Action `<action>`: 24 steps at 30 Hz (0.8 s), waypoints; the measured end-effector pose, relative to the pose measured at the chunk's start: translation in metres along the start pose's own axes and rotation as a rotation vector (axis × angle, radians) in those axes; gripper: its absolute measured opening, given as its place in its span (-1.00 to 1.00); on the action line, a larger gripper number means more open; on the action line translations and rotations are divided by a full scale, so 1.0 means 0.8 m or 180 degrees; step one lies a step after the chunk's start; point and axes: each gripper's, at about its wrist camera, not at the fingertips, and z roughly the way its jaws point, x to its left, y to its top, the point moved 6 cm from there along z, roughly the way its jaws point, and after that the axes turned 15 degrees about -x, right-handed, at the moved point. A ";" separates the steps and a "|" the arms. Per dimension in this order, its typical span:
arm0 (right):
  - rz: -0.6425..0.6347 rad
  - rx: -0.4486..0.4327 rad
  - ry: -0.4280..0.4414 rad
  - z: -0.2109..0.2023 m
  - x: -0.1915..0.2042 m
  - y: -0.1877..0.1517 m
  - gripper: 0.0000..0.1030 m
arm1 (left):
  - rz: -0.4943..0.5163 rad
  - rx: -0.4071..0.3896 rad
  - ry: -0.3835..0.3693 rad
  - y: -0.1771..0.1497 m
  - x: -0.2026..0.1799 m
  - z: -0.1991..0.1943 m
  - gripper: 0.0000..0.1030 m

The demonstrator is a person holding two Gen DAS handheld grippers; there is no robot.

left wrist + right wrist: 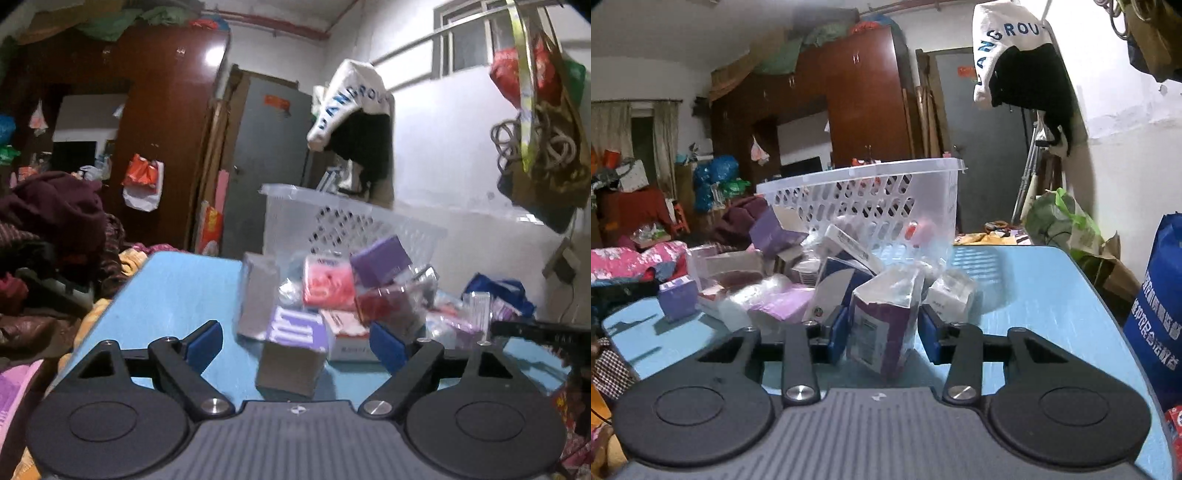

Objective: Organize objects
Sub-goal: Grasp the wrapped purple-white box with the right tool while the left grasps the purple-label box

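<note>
- Left wrist view: my left gripper hangs low over the blue table with its jaws spread wide and nothing clamped.
- A purple-and-white box stands between the blue pads, clear of both; I see table on either side of it.
- Behind that box I have a jumble: a grey box, a pink box, a purple box tilted on top, and a red box.
- A clear basket sits at the back of the pile, near the white wall.
- Off the right edge of this view I make out a dark shape, too blurred to name.
- Right wrist view: my right gripper has a torn-open purple carton between its pads.
- The left pad looks to be touching the carton; at the right pad I cannot tell whether there is contact or a thin gap, so I cannot tell whether the jaws are gripping.
- The carton leans a little, its base on or just over the table.
- Beyond it I see a blue-and-white box, a lilac box off to the left, and the basket standing tilted behind the pile.
- A blue bag stands beside the table's right edge.
</note>
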 end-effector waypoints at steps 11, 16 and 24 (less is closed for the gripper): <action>-0.0028 -0.0098 -0.0003 -0.023 0.005 0.000 -0.13 | 0.0203 0.0157 0.0131 -0.028 -0.008 0.013 0.15; -0.0100 -0.0132 -0.0019 -0.029 0.010 0.002 -0.14 | 0.0229 -0.0065 0.0102 -0.024 -0.018 0.001 -0.15; -0.0061 -0.0297 -0.0023 -0.045 0.006 0.013 -0.14 | 0.0188 -0.0321 0.0028 -0.009 -0.027 -0.015 -0.17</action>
